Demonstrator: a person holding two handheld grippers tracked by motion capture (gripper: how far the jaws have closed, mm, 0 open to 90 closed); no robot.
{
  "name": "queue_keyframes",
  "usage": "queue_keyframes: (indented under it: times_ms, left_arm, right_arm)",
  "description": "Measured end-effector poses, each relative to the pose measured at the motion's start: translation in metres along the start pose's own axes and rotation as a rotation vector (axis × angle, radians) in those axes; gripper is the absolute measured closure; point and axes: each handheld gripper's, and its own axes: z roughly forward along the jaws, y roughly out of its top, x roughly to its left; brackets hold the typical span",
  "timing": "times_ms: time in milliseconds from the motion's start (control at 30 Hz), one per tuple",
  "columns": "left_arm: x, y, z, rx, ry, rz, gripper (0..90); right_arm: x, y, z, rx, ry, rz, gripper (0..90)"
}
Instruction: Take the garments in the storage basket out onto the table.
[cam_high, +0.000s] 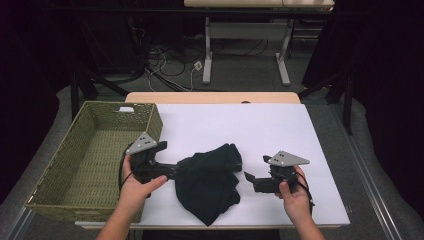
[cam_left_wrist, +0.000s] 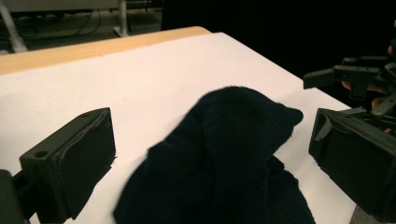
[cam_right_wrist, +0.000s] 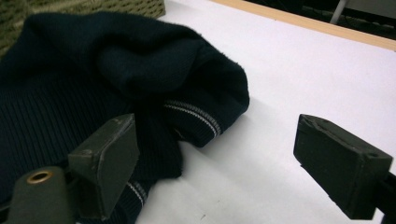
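Flanking the sweater (cam_high: 210, 182) (crumpled): wicker basket (cam_high: 67, 165).

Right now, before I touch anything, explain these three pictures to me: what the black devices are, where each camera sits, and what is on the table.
A person holds a hand-operated gripper in each hand: the left gripper and the right gripper. One camera looks down from above. The other two ride on the grippers and look along their black jaws. On the white table lie a dark knitted garment and, to the left, a woven basket. Nothing is gripped: the left jaws stand open around the garment, and the right jaws stand open beside it.
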Motion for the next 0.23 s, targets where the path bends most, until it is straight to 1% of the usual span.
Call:
queue_keyframes:
  times_ms: [33, 67, 133, 167, 200, 233]
  left_arm:
    - [0.000, 0.000, 0.000, 0.000, 0.000, 0.000, 0.6]
    - [0.007, 0.002, -0.008, -0.010, 0.015, -0.016, 0.6]
    - [0.013, 0.003, -0.014, -0.022, 0.031, -0.027, 0.5]
    - [0.013, 0.003, -0.014, -0.022, 0.031, -0.027, 0.5]
    - [0.018, 0.004, -0.019, -0.029, 0.042, -0.039, 0.5]
    - [0.018, 0.004, -0.019, -0.029, 0.042, -0.039, 0.4]
  right_arm:
    - [0.000, 0.000, -0.001, -0.007, 0.005, 0.013, 13.4]
    - [-0.001, 0.001, -0.001, -0.015, 0.004, 0.014, 13.4]
    - [-0.002, 0.002, -0.003, -0.022, 0.001, 0.016, 13.4]
    - [-0.002, 0.002, -0.004, -0.024, -0.002, 0.020, 13.4]
    - [-0.002, 0.003, -0.005, -0.016, -0.001, 0.024, 13.3]
    - [-0.002, 0.003, -0.005, -0.016, -0.001, 0.024, 13.3]
